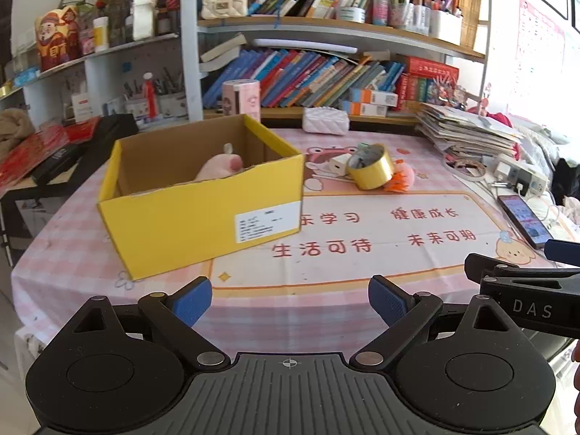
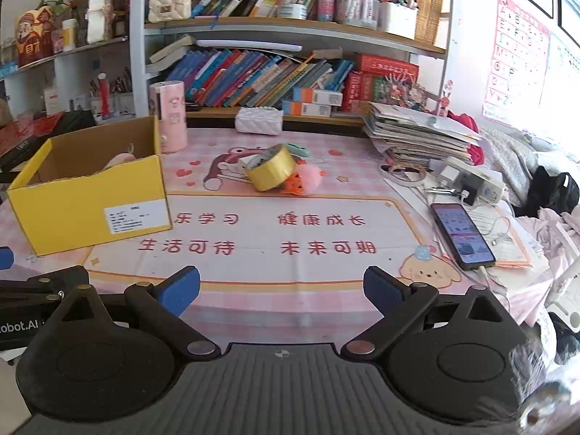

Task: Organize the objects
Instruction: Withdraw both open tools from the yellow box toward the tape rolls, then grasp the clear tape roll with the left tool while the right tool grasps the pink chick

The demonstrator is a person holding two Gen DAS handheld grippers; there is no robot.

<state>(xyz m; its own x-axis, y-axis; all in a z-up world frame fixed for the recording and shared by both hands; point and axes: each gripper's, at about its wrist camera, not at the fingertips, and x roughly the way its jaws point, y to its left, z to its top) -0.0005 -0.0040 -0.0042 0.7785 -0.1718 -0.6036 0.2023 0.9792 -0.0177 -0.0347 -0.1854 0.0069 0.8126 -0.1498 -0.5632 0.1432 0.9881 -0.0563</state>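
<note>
Right wrist view: the gold tape roll [image 2: 270, 171] lies ahead of the right tool [image 2: 282, 291], almost dead centre and well apart, tilted, its open end facing up and left. A pink-and-orange toy [image 2: 306, 178] touches its right side. The yellow box [image 2: 90, 195], already holding something pink, sits ahead-left, nearer the left tool [image 1: 289, 301]. Both tools are wide open and empty. The right looks better placed for the roll.
</note>
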